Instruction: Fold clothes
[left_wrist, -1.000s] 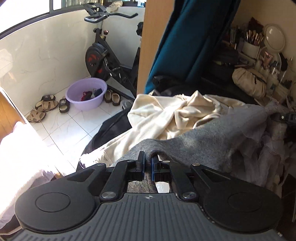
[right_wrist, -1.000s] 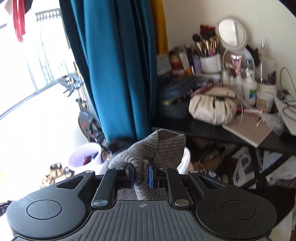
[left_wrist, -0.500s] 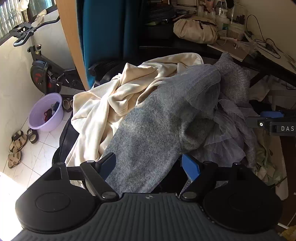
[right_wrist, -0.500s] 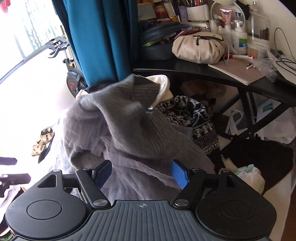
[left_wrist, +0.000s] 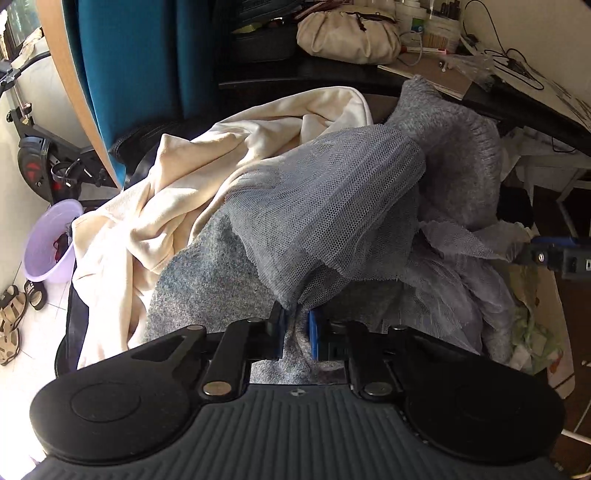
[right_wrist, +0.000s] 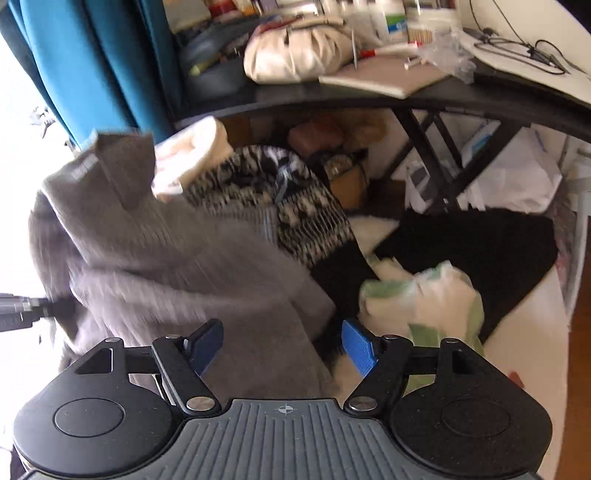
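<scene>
A grey knit garment (left_wrist: 207, 280) with a grey mesh tulle layer (left_wrist: 325, 206) lies draped over a pile of clothes. My left gripper (left_wrist: 297, 325) is shut on a pinch of the grey mesh and knit fabric at its near edge. In the right wrist view the same grey garment (right_wrist: 166, 251) lies blurred at the left. My right gripper (right_wrist: 282, 341) is open above its lower edge and holds nothing. The right gripper's tip also shows at the right edge of the left wrist view (left_wrist: 561, 254).
A cream garment (left_wrist: 184, 177) lies under the grey one. A black-and-white patterned piece (right_wrist: 291, 206), a black cloth (right_wrist: 480, 243) and a green-white bag (right_wrist: 424, 295) lie to the right. A cluttered black desk (right_wrist: 369, 99) and teal curtain (left_wrist: 140, 55) stand behind. A purple basin (left_wrist: 48, 243) sits on the floor.
My left gripper was open half a second ago and has shut on the grey fabric. My right gripper stays open and has moved lower and right; the grey garment has dropped onto the pile.
</scene>
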